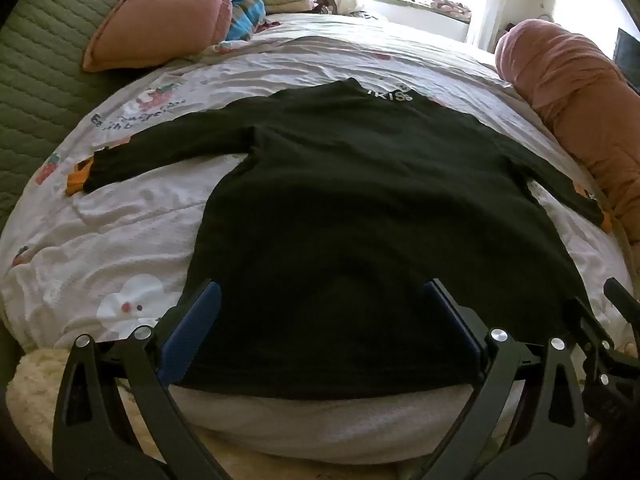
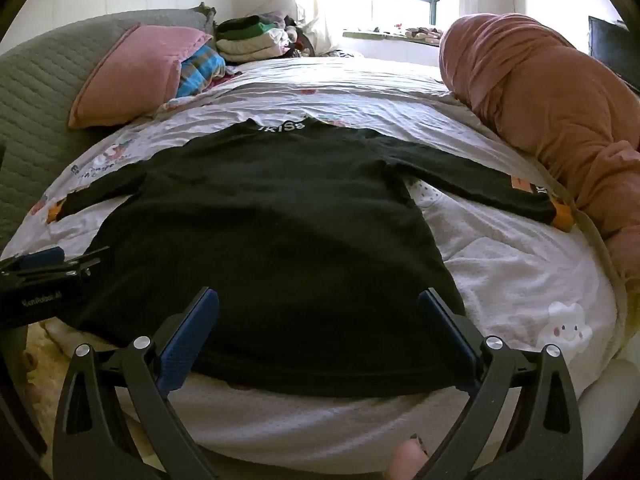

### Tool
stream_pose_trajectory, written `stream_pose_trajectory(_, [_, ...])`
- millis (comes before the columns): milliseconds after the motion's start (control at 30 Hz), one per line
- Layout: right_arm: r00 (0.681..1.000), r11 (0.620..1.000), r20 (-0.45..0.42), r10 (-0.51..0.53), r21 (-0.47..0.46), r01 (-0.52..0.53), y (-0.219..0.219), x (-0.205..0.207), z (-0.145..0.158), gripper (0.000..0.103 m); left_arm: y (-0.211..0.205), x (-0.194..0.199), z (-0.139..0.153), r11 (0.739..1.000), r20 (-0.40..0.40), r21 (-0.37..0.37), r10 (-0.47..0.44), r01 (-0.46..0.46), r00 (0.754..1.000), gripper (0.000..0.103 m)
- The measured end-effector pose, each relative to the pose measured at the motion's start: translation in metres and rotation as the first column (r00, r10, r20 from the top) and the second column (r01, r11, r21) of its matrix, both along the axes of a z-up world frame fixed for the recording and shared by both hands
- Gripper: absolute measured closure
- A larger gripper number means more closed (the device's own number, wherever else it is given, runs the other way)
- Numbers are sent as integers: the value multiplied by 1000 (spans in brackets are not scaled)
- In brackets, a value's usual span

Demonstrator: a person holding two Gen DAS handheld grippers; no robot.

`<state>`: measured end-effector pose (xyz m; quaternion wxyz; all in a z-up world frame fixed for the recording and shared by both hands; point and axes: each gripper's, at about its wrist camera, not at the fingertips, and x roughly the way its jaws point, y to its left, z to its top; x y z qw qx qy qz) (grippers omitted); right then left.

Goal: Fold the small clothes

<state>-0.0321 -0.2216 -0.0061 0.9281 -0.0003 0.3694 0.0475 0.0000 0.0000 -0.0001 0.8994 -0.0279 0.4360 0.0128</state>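
Both claws, left (image 1: pixel 320 320) and right (image 2: pixel 318 322), gape empty over the hem of the limp, light shirt (image 1: pixel 360 200); I'd pinch its corners.

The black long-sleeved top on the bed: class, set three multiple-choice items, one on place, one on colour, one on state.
1. Where does the black long-sleeved top lie?
A. On the white printed bedsheet
B. On the pink quilted pillow
C. On the windowsill

2. What colour are its cuffs?
A. Blue
B. Orange
C. White

3. How is it arranged?
A. Rolled up
B. Folded in half
C. Spread flat, sleeves out

Answers: 1 A, sheet shows all around it; 2 B, orange shows at both sleeve ends; 3 C, both sleeves stretch sideways.
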Motion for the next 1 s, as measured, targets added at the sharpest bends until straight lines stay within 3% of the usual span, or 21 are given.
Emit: stream_pose_trajectory(1000, [1000,999,9,8,-32,-8,7,-2,5,4,-3,-3,0,1000,0,-7,-8,8,1000,9])
